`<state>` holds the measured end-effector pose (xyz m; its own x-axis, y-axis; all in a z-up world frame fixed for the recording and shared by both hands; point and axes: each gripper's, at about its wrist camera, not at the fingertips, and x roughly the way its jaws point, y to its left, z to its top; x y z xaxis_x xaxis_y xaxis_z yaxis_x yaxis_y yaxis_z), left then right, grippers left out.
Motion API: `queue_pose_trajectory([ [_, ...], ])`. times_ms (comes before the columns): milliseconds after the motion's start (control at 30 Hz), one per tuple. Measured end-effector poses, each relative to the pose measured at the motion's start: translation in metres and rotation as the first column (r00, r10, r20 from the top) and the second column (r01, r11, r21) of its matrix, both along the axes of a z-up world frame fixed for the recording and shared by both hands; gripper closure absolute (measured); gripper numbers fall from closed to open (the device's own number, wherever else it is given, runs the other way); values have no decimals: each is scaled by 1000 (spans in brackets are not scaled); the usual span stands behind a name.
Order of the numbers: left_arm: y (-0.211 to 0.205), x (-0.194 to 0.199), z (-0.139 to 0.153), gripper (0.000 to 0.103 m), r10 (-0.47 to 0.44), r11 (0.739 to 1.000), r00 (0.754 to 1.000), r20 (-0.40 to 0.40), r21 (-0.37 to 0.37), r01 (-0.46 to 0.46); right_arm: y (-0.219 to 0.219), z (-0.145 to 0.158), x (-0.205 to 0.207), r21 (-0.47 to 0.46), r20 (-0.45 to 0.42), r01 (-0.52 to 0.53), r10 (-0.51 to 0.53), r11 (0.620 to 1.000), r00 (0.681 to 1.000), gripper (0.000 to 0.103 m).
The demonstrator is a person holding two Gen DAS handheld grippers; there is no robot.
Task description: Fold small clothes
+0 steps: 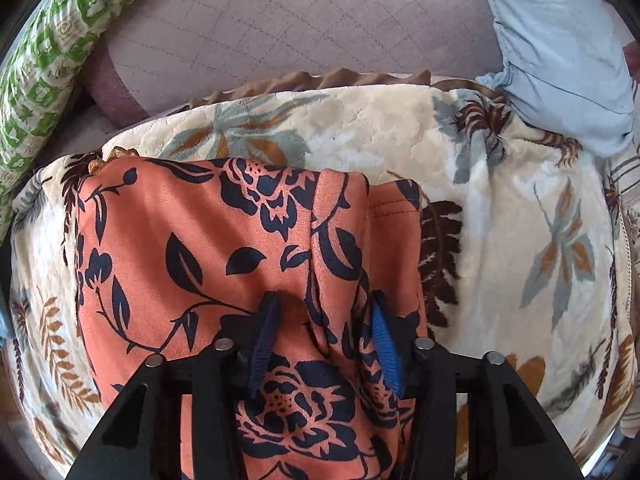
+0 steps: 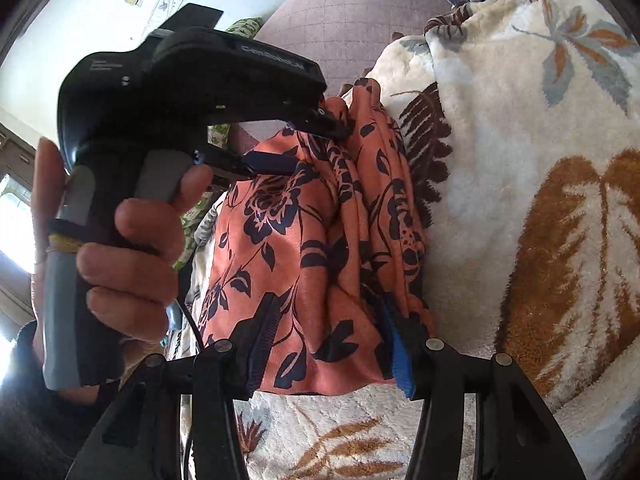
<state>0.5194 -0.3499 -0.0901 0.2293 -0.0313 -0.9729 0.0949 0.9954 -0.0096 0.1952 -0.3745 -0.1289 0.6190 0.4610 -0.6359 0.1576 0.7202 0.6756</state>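
A cream plush blanket [image 1: 400, 132] with brown and grey leaf prints covered the bed, and behind it a mauve quilted surface [image 1: 280, 20] filled the background.

In the left wrist view, the left claw [image 1: 326, 320] pointed steeply down at the orange floral garment [image 1: 180, 240]. A raised fold of the cloth ran between its two blue pads, and both pads seemed to press on it, so I read this claw as grasping the garment; the exact contact was hard to see because the cloth bulged over the tips. The lower part of the garment was cut off by the claw's black frame.

In the right wrist view, the right claw [image 2: 330, 326] stood at the near edge of the same garment [image 2: 288, 240]. Bunched cloth lay between its pads and touched both, so it looked clenched on the garment too, though the right pad was partly buried in the folds.

A hand [image 2: 132, 248] held the left tool's grey handle and hid much of the scene on that side.

Farther out lay a green-and-white patterned pillow [image 1: 44, 64] and a pale blue cushion [image 1: 560, 52], both cut off by the round edge of the lens.
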Motion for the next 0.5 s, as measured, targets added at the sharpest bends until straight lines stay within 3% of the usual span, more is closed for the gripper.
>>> queue_pose_trajectory([
  [33,2,0,0,80,2,1000,1000,5,-19,-2,1,0,0,-25,6,0,0,1000,1000,69],
  [67,4,0,1,82,8,999,1000,8,-38,-8,2,0,1,-28,13,-11,12,1000,1000,85],
  [200,11,-7,24,86,36,991,998,46,-132,-29,-12,11,-6,47,55,36,-38,998,998,87],
  [300,10,-10,42,86,35,970,997,68,-242,-17,-20,28,-15,4,99,65,-65,998,993,87],
  [367,3,-10,37,85,15,974,998,65,-225,0,-24,23,-16,-23,67,75,-73,997,995,87],
  [500,-9,-10,-2,81,-14,989,1000,16,-146,16,-25,-1,-8,-65,-50,45,-48,997,998,86],
])
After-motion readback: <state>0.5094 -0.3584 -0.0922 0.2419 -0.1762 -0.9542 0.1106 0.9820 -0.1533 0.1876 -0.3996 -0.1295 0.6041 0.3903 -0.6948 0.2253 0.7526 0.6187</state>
